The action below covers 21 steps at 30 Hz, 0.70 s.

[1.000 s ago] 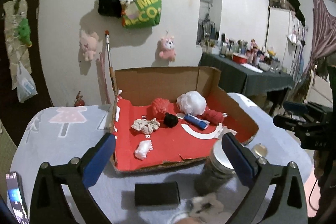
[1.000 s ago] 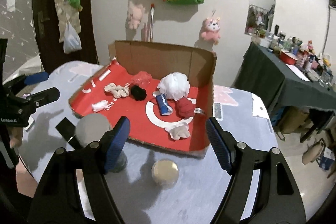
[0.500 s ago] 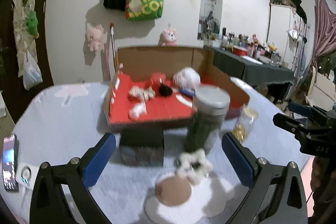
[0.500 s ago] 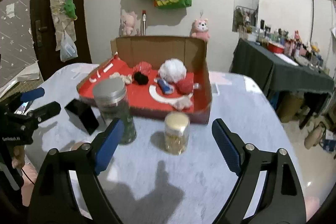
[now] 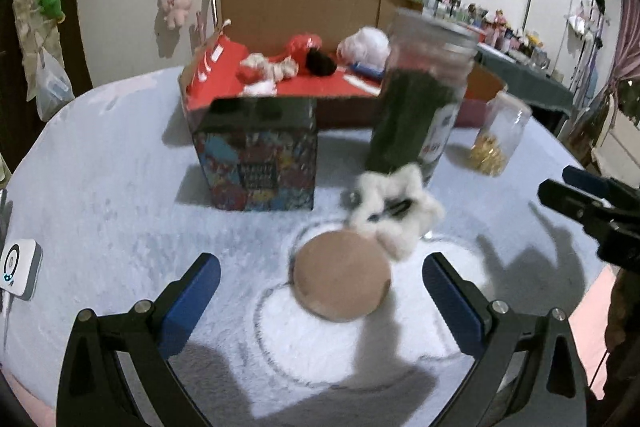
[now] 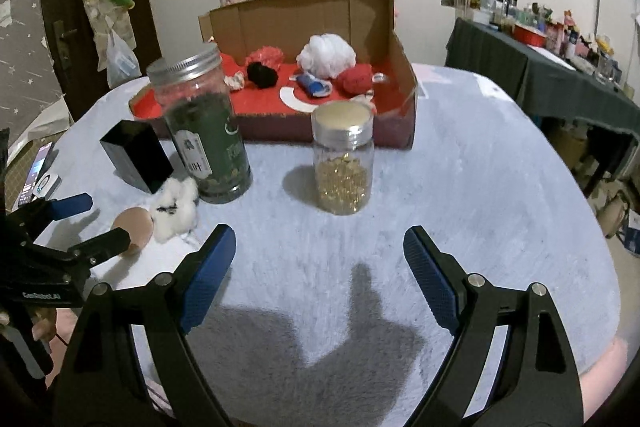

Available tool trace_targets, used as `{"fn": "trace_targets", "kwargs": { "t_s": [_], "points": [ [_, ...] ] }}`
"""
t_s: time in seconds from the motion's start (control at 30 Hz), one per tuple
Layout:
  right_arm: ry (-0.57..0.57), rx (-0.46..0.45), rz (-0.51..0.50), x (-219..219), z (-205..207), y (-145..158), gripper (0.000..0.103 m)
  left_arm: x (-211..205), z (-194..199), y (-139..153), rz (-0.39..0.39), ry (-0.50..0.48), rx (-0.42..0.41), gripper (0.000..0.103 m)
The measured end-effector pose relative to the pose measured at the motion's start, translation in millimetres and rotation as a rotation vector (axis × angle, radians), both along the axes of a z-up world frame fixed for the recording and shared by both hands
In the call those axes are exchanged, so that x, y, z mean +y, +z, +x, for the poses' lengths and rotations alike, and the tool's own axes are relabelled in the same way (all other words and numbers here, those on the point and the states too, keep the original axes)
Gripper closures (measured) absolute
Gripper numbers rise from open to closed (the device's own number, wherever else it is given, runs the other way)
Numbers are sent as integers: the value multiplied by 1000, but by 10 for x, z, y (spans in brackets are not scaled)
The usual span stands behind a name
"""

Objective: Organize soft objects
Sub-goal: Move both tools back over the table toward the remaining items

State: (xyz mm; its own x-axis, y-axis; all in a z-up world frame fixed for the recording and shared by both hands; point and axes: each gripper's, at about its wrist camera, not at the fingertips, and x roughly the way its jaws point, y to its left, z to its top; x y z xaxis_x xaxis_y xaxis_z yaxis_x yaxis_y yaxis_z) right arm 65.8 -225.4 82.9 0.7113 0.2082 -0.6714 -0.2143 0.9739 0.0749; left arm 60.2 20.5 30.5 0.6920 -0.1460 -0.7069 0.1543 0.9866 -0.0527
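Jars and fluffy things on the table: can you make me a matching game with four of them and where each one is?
Things:
1. green jar
2. gold-bead jar
3. white fluffy scrunchie
4. white pom-pom

Places:
A. inside the cardboard box
B. lying on the table against the green jar's base
C. standing next to the black box
D. standing alone, straight ahead of the right gripper

Pairs: 1-C, 2-D, 3-B, 4-A
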Motion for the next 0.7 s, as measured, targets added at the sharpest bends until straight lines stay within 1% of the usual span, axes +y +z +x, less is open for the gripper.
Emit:
{"fn": "trace_targets", "kwargs": {
  "t_s": [0.17, 0.37, 0.47, 0.57, 0.7],
  "points": [
    [27, 35, 30, 64, 80, -73, 17, -3, 71, -154, 45, -2, 65, 0],
    [92, 66, 60, 289, 175, -125, 17, 57, 90, -149, 73, -8, 59, 0],
    [127, 69, 54, 434, 217, -128, 17, 186, 154, -133, 83, 19, 58, 0],
    [161, 75, 50, 569, 251, -142, 17, 330, 187, -116, 71, 37, 59, 0],
    [216, 100, 49, 783, 318, -195, 17, 400, 177, -77, 55, 3, 50, 1]
  ]
}}
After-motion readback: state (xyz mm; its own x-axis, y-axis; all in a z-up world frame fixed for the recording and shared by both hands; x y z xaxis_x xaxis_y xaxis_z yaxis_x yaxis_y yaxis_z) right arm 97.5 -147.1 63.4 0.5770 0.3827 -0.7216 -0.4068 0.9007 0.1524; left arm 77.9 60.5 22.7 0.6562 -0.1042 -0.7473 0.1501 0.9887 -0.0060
